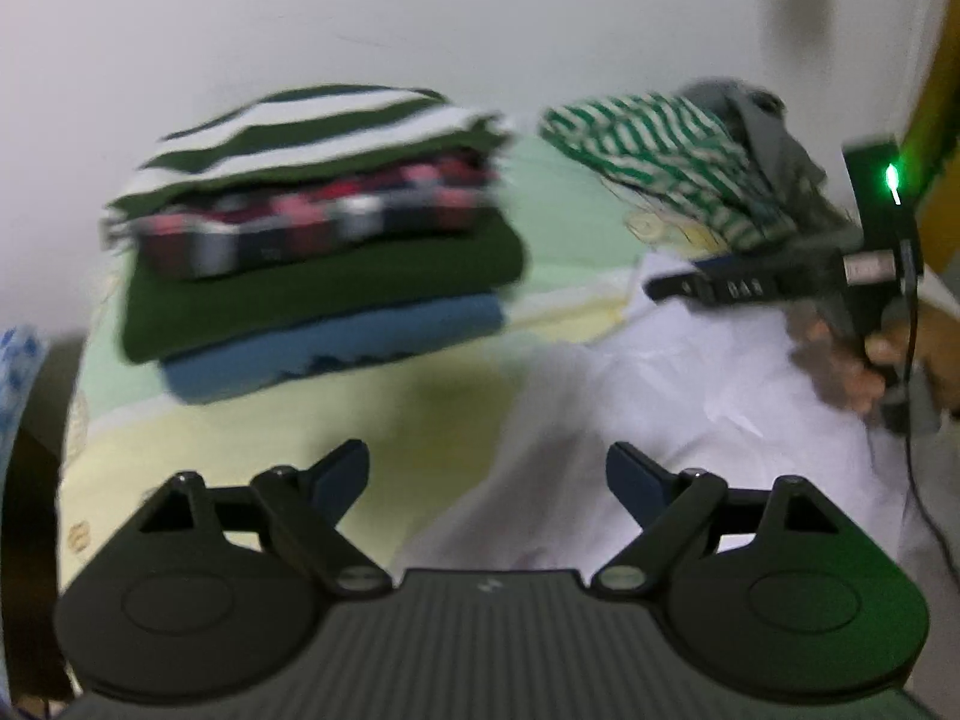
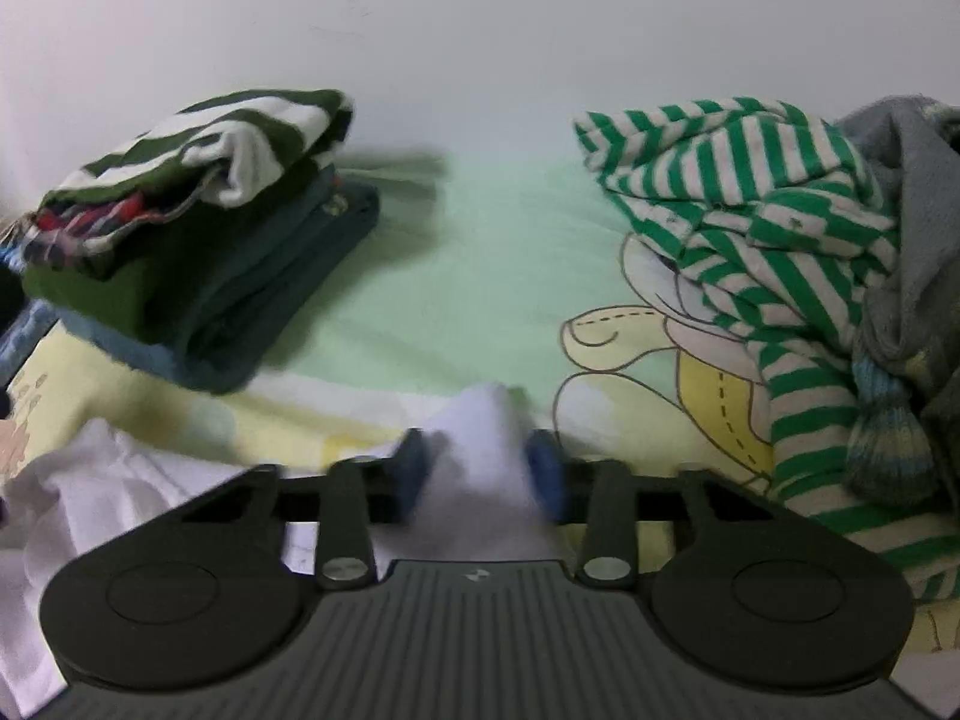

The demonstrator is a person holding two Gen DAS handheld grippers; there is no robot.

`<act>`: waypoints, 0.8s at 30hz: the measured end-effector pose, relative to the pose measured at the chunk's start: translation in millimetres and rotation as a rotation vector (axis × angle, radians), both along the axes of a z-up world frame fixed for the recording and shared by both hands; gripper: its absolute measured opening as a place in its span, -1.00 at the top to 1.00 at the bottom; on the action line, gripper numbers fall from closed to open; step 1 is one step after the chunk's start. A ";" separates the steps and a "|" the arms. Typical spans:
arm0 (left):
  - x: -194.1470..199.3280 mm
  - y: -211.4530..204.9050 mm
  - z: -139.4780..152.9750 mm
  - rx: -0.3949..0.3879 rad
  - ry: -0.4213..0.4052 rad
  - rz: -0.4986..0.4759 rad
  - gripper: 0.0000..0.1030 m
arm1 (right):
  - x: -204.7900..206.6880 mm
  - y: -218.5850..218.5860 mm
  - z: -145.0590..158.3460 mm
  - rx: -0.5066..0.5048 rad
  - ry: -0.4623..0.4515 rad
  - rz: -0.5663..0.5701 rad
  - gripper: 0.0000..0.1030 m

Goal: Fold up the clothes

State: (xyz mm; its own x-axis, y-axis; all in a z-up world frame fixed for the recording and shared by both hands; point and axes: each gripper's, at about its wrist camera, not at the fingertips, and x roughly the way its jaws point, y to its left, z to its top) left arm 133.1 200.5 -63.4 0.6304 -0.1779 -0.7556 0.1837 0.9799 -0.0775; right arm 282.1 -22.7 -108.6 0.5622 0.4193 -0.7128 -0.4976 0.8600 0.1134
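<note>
Right gripper [image 2: 483, 471]: jaws drawn close, a bunched fold of the white garment [image 2: 480, 450] standing up between the two blue pads [image 2: 543, 468]. Cloth fills the gap and both pads look pressed against it, so I read this as a grip on the garment; the blur there leaves some doubt. The rest of the white cloth spreads away to the gripper's left and under its body.

Left gripper [image 1: 487, 474]: jaws spread wide, nothing between the fingertips [image 1: 627, 471]. White garment [image 1: 660, 372] lies just ahead and to the right of the open fingers, not touched by them. From this view the right gripper [image 1: 660, 288] shows ahead and to the right, held by a hand [image 1: 852, 354], a green light on its housing.

Both tools work over a bed sheet [image 2: 456, 276], pale green and yellow with a cartoon print.

Farther ahead, left of both grippers: a stack of folded clothes [image 1: 318, 228]. Top to bottom as far as visible: green-and-white broad stripe, red patterned piece, dark green, blue at the base. Stack is well apart from either gripper.

Farther ahead, right of both: a loose heap, a green-and-white striped shirt [image 2: 750, 204] crumpled, with a grey garment [image 2: 918, 210] beyond and beside it, touching. A small knitted blue-grey piece [image 2: 888, 438] hangs at the near side of the heap.

Behind everything, a plain pale wall [image 2: 480, 30].
</note>
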 end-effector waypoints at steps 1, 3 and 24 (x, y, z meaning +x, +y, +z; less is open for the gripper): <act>3.6 -4.6 -6.7 -0.002 0.029 -0.003 -0.16 | -1.8 3.2 1.0 -0.006 0.004 0.017 0.73; 8.5 -12.7 -19.9 -0.009 0.094 -0.010 0.80 | -9.2 2.6 10.0 0.016 -0.005 0.041 0.82; -76.5 -36.4 -7.6 0.112 0.087 -0.146 0.73 | -105.2 -77.6 64.1 0.186 0.096 0.226 -0.55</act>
State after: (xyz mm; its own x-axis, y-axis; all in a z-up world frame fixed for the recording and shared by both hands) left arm 56.6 164.1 -71.0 0.5355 -0.1743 -0.8264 0.3215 0.9469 0.0086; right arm 176.9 -100.4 -44.5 0.3731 0.6546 -0.6576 -0.6534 0.6885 0.3146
